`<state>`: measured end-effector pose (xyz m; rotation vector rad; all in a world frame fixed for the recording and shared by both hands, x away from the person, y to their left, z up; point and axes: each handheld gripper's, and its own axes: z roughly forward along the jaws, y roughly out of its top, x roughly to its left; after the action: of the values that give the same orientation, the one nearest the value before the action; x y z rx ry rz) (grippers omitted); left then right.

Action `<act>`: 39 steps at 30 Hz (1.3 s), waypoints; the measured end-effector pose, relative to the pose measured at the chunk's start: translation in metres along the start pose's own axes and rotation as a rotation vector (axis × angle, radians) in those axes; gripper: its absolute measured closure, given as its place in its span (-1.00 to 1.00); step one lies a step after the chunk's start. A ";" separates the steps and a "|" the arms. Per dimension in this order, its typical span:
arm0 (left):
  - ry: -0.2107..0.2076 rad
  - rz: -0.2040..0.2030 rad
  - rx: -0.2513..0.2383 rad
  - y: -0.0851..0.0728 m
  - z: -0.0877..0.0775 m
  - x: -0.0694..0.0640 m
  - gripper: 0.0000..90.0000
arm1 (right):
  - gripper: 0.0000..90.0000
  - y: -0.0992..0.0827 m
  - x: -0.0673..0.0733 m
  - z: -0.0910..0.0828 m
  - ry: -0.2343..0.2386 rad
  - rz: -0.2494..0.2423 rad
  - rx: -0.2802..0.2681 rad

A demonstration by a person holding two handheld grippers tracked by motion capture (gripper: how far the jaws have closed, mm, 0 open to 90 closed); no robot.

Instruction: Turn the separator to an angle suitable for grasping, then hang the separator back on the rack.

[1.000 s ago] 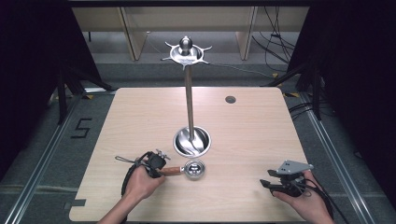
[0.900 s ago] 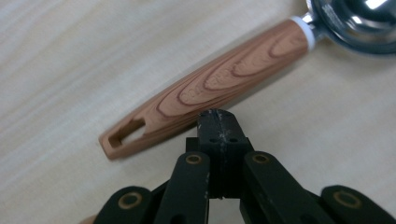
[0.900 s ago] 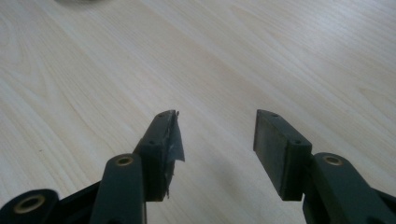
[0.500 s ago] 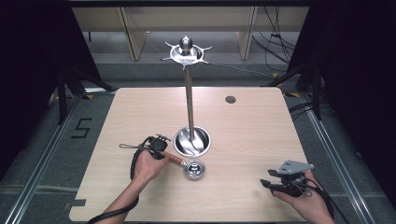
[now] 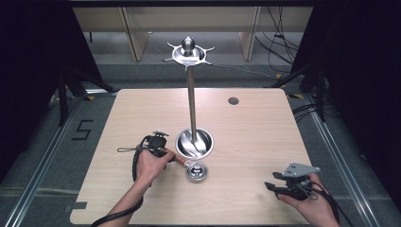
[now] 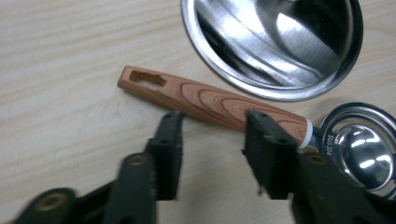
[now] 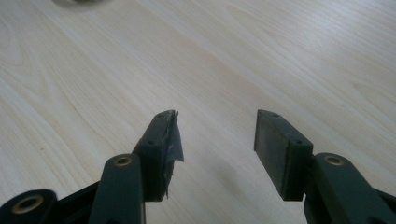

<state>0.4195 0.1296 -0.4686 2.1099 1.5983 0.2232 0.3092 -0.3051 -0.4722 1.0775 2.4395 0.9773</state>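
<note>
- Left gripper (image 5: 158, 145), high view: left of centre in the frame, lower half, on the wooden surface (image 5: 255, 132), held in the person's left hand (image 5: 150, 165).
- Left gripper (image 6: 212, 140), its own view: fingers (image 6: 168, 154) have just been opening and now stand moderately wide. Wooden spoon handle crosses just beyond the tips; one tip overlaps the handle in the picture, the pads do not press on it.
- Measuring spoon (image 6: 219, 105): lies flat on the surface, free of the fingers. Handle runs from upper left to lower right of the left gripper view; round steel bowl (image 6: 362, 149) at right edge of that frame. In the high view the spoon (image 5: 189, 165) sits just below centre.
- Steel stand, dish-shaped base (image 6: 275, 42): upper right of the left gripper view, just beside the spoon handle; cannot tell whether they touch. High view: base (image 5: 194, 143) at centre, thin pole rising to a spoked top (image 5: 188, 53) at upper centre.
- Right gripper (image 5: 288, 182), high view: lower right, in the person's right hand (image 5: 312, 208), well apart from spoon and stand.
- Right gripper (image 7: 217, 135), its own view: fingers (image 7: 278, 144) wide apart, bare wood between them.
</note>
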 end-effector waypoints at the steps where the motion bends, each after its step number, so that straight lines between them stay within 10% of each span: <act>1: 0.009 -0.023 0.004 0.000 0.000 -0.002 0.15 | 0.10 0.000 0.000 0.000 0.000 0.000 0.000; 7: 0.052 -0.131 0.022 0.010 0.009 -0.008 -0.16 | 0.09 0.002 0.000 0.002 0.006 -0.023 -0.005; 39: 0.081 -0.187 0.139 0.022 0.033 -0.017 -0.29 | 0.06 0.000 0.002 0.004 0.011 -0.021 0.029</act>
<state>0.4470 0.1000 -0.4844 2.0584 1.8960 0.1405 0.3099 -0.3021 -0.4755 1.0566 2.4759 0.9463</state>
